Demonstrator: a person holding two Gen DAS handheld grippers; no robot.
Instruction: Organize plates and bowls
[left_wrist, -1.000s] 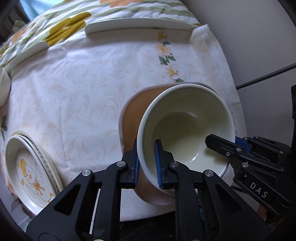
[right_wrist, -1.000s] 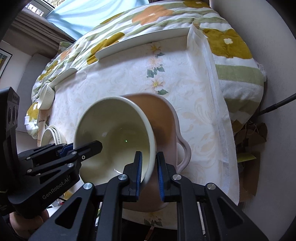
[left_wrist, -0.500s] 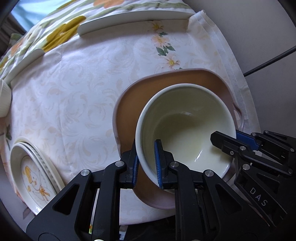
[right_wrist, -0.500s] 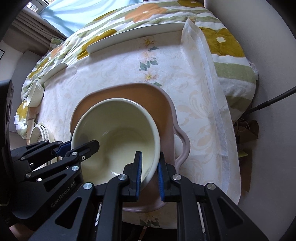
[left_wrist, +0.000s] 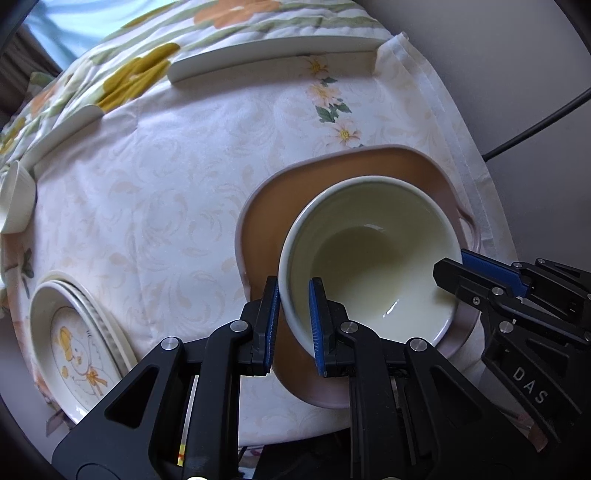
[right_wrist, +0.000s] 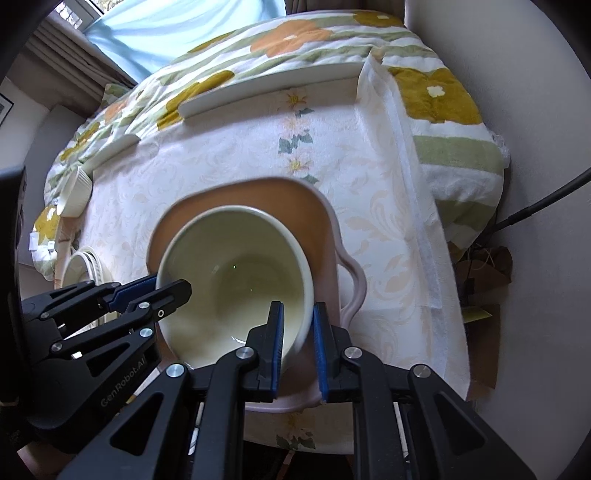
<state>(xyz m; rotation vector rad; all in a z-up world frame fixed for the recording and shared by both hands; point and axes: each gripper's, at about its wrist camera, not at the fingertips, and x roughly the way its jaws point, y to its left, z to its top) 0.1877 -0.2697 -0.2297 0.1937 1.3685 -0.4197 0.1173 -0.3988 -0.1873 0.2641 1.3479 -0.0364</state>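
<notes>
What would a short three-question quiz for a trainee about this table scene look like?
1. True or false: the cream bowl is gripped at its rim by both the left gripper and the right gripper.
2. What is directly under the bowl? A) the cartoon plate B) the pink handled dish C) bare tablecloth
3. Fill in: seen from the left wrist, the stack with the cartoon plate lies to the ____ of the pink dish.

Key: 1. True; each gripper has one finger inside the rim and one outside. 2. B. 3. left.
</notes>
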